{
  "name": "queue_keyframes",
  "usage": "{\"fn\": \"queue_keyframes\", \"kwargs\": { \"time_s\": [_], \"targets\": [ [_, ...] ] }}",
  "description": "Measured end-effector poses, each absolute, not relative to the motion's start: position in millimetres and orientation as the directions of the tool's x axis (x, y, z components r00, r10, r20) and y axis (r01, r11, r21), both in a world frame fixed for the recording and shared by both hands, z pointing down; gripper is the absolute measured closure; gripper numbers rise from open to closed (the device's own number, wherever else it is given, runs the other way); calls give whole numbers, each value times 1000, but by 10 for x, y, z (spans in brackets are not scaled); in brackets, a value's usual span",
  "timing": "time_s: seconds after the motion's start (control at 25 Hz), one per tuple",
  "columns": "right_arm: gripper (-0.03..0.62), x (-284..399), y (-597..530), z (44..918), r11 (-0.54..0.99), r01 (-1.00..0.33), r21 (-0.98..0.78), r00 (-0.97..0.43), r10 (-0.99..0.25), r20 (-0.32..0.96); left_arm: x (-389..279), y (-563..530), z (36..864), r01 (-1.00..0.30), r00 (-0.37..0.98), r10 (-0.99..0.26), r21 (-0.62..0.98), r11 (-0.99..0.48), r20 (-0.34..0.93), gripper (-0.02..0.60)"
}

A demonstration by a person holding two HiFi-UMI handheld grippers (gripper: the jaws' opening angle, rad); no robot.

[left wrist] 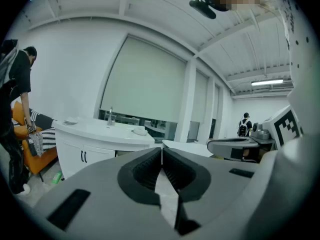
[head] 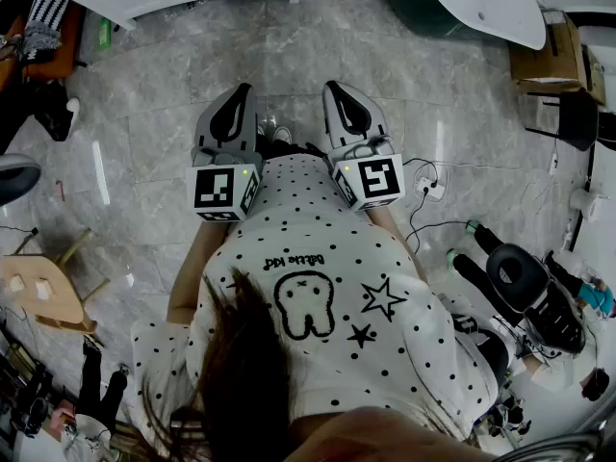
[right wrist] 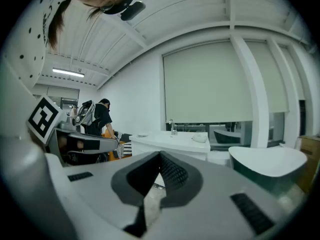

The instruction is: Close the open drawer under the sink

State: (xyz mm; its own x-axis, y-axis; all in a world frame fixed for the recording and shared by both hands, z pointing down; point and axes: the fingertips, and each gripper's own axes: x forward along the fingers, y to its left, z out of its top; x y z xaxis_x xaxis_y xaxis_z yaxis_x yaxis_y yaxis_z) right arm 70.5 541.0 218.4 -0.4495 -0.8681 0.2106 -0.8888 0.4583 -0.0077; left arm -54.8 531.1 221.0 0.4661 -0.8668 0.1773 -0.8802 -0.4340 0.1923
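Upside-down "Little kid" on dotted shirt (head: pixel 308 239)

The left claw (head: pixel 239 90) and right claw (head: pixel 334 87) are held side by side before the person's chest, pointing forward and slightly below level, each with its jaws closed together on nothing.

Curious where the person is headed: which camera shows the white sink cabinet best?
The left gripper view: the sink cabinet shows countertop, faucet and door handles. In the right gripper view the claw hides most below its top. The head view catches only a sliver at the top edge.
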Motion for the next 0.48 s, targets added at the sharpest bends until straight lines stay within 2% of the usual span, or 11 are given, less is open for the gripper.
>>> {"fn": "queue_keyframes", "kwargs": {
  "time_s": [0.48],
  "targets": [
    [580, 753, 5424, 2218, 460, -888, -10, -451, -867, 212, -508, 5324, 2222, -882, 461, -871, 194, -429, 171, 566]
  ]
}}
